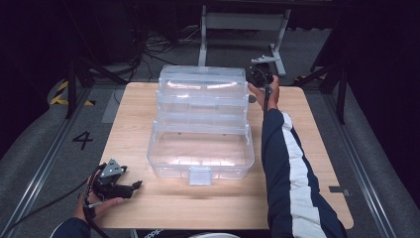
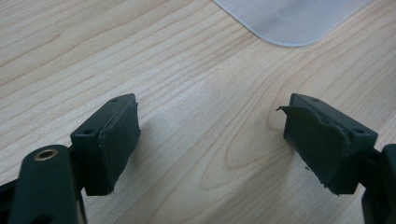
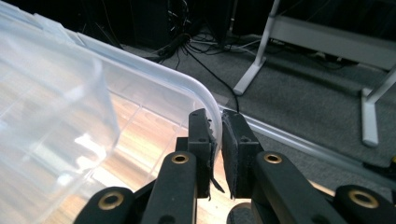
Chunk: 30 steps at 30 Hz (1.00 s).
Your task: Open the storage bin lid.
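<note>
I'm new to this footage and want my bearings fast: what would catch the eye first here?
The big clear plastic organiser box, opened in stepped tiers, dominates the middle of the wooden table. At its far right corner, the right gripper has its jaws pinched on the box's thin rim. The left gripper rests at the table's near left corner, jaws open over bare wood.

The person wears a dark navy sleeve (image 1: 289, 163) with a broad white stripe. The left gripper (image 2: 210, 140) has black jaws with worn, ragged rubber pads (image 2: 116, 135). The right gripper (image 3: 218, 149) carries brass-coloured rivets on its black arms.
</note>
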Each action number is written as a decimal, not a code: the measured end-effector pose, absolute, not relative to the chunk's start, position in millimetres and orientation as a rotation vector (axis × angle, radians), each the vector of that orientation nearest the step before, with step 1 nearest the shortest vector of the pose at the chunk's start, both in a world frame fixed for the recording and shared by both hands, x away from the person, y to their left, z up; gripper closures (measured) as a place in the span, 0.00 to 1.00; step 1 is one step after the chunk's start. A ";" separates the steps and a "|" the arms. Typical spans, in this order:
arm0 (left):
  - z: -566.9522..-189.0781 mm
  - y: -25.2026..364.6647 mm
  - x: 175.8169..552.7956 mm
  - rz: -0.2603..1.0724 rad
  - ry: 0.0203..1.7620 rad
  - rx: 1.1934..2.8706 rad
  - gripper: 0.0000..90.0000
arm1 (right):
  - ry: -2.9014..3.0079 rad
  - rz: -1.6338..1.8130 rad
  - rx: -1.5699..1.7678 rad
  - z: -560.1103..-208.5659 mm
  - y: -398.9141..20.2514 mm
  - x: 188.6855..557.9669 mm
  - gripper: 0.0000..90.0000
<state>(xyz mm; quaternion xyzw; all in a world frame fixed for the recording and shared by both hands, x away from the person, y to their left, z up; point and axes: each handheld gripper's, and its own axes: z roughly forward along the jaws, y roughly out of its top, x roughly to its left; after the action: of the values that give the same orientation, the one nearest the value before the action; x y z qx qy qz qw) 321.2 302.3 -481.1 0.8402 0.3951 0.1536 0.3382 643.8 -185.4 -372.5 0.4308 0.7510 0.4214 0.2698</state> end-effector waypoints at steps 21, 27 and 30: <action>-481.4 302.0 321.4 0.402 1.033 2.183 0.21 | 2.023 1.078 1.143 -371.0 -181.6 641.2 0.91; -481.7 301.3 321.3 0.398 1.043 2.174 0.21 | 2.020 1.085 1.118 -363.3 -182.6 635.9 0.92; -481.8 301.3 321.1 0.398 1.045 2.175 0.21 | 2.024 1.087 1.092 -356.9 -180.9 629.0 0.92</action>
<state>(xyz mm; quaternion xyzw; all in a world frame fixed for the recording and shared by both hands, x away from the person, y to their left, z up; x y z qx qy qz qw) 321.1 301.3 -481.8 0.8361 0.4017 0.1530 0.3410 629.0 -180.9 -356.9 0.4103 0.7603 0.4084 0.2946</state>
